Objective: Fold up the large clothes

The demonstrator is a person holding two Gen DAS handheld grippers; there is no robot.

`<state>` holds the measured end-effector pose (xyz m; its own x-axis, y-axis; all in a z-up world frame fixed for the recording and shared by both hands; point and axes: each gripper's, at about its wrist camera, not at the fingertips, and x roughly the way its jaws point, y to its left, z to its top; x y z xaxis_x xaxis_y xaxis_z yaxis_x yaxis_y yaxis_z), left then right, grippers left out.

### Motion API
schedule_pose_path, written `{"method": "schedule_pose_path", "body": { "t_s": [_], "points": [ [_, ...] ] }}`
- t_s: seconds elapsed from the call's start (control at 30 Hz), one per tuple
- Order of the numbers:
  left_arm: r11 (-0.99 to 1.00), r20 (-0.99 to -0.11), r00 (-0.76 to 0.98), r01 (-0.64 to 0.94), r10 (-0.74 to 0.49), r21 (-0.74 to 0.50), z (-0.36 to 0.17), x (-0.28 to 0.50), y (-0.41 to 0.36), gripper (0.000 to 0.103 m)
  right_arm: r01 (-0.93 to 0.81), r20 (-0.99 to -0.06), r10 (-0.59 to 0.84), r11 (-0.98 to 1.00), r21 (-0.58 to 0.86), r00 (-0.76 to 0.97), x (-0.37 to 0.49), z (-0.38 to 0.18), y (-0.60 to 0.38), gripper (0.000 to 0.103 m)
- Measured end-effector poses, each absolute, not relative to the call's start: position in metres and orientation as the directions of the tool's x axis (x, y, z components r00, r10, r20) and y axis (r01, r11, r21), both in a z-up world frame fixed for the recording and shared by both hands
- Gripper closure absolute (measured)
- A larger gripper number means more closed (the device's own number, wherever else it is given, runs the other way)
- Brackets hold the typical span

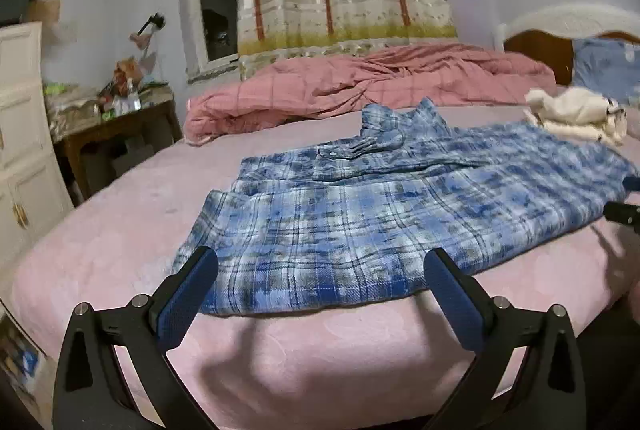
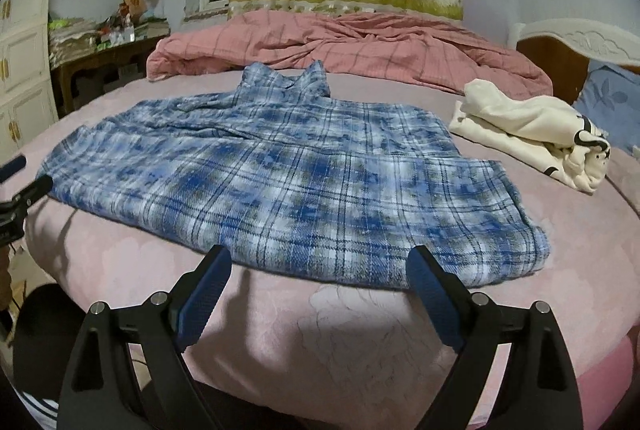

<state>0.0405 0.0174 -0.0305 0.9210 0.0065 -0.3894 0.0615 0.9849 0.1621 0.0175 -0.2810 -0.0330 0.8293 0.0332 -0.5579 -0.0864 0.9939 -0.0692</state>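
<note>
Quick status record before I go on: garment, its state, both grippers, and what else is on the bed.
garment: blue plaid shirt, spread flat on the pink bed sheet, collar toward the far side
fold state: sleeve folded in across the body; hem edge nearest the grippers
left gripper: open, at the near hem, holding nothing
right gripper: open, at the near hem, holding nothing
other items: cream garment bundled to the right of the shirt; pink quilt bunched at the far side
</note>
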Motion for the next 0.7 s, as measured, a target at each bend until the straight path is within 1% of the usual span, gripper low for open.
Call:
{"method": "schedule_pose_path", "body": {
  "t_s": [0.07, 0.13, 0.2, 0.27, 0.37, 0.5, 0.6, 0.63, 0.67, 0.7],
  "points": [
    [0.968, -0.406, 0.914, 0.089, 0.013, 0.233, -0.032, 0.044, 0.009, 0.001, -0.106, -0.569, 0.021, 0.987, -0.117, 0.822, 0.016, -0.034, -0.277, 0.012],
    [0.934, -0.458, 0.889, 0.140, 0.028, 0.329, -0.036, 0.053, -0.002, 0.001, -0.162, -0.594, 0.009, 0.965, -0.205, 0.805, 0.015, -0.038, -0.268, 0.012],
    [0.912, -0.493, 0.869, 0.162, 0.049, 0.377, -0.040, 0.061, -0.008, 0.001, -0.224, -0.607, 0.003, 0.931, -0.288, 0.795, 0.013, -0.043, -0.258, 0.012],
    [0.894, -0.507, 0.861, 0.192, 0.045, 0.405, -0.043, 0.067, -0.013, 0.001, -0.253, -0.609, 0.002, 0.910, -0.327, 0.793, 0.013, -0.047, -0.253, 0.012],
    [0.857, -0.510, 0.856, 0.197, 0.087, 0.476, -0.049, 0.077, -0.021, 0.001, -0.256, -0.613, -0.014, 0.901, -0.350, 0.790, 0.023, -0.051, -0.251, 0.012],
    [0.866, -0.540, 0.839, 0.217, 0.071, 0.451, -0.049, 0.088, -0.016, 0.000, -0.177, -0.592, -0.065, 0.923, -0.342, 0.803, 0.046, -0.048, -0.264, 0.012],
    [0.869, -0.514, 0.848, 0.153, 0.129, 0.470, -0.050, 0.101, -0.004, 0.000, -0.125, -0.563, -0.106, 0.926, -0.357, 0.820, 0.057, -0.046, -0.274, 0.012],
    [0.874, -0.512, 0.847, 0.135, 0.143, 0.467, -0.050, 0.106, 0.002, 0.005, -0.100, -0.548, -0.130, 0.923, -0.371, 0.827, 0.060, -0.046, -0.279, 0.012],
    [0.883, -0.519, 0.841, 0.119, 0.154, 0.454, -0.051, 0.111, 0.009, 0.018, -0.064, -0.526, -0.168, 0.917, -0.394, 0.834, 0.063, -0.046, -0.284, 0.012],
    [0.896, -0.532, 0.832, 0.105, 0.158, 0.431, -0.052, 0.115, 0.017, 0.025, -0.038, -0.511, -0.196, 0.911, -0.411, 0.837, 0.064, -0.046, -0.286, 0.014]
  ]
}}
